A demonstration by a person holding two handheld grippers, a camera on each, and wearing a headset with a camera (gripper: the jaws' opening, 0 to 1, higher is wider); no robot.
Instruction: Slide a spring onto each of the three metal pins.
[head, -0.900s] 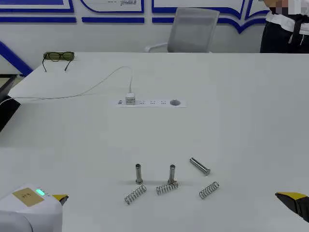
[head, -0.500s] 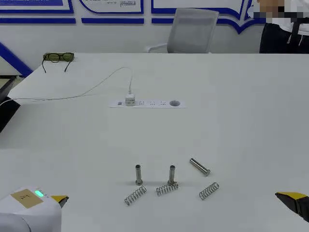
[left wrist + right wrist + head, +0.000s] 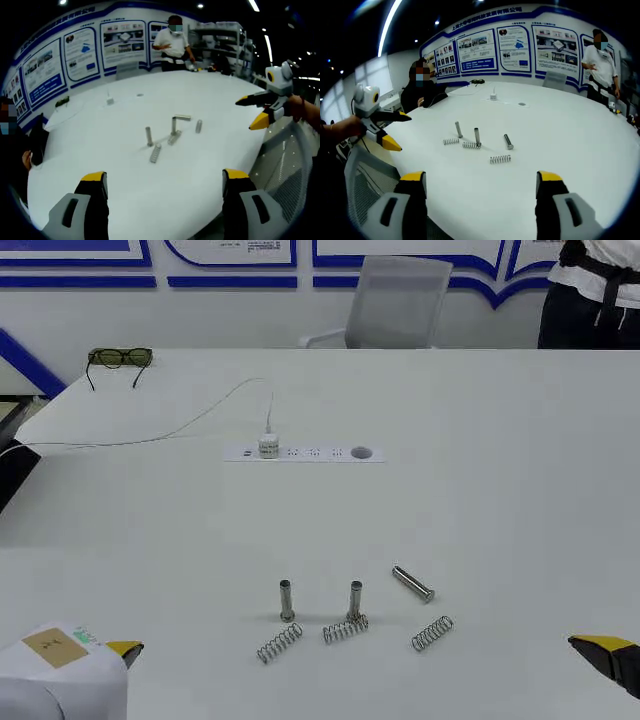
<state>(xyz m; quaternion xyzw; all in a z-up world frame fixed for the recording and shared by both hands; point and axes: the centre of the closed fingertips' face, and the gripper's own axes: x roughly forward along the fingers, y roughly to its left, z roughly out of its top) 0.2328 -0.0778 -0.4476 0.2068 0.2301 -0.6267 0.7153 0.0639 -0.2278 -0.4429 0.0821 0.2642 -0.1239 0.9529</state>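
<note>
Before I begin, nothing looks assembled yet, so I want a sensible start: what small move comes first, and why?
Probably reach the left gripper, open and empty, toward the left spring. It lies loose on the table, just in front of an upright pin, which makes an easy first pairing.

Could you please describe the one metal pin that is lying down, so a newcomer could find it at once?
On the white table, look nearer than the power strip, to the small cluster of pins and springs. The lying pin is the rightmost of three, just behind the rightmost spring. Unlike the two upright pins, it lies flat on its side.
</note>
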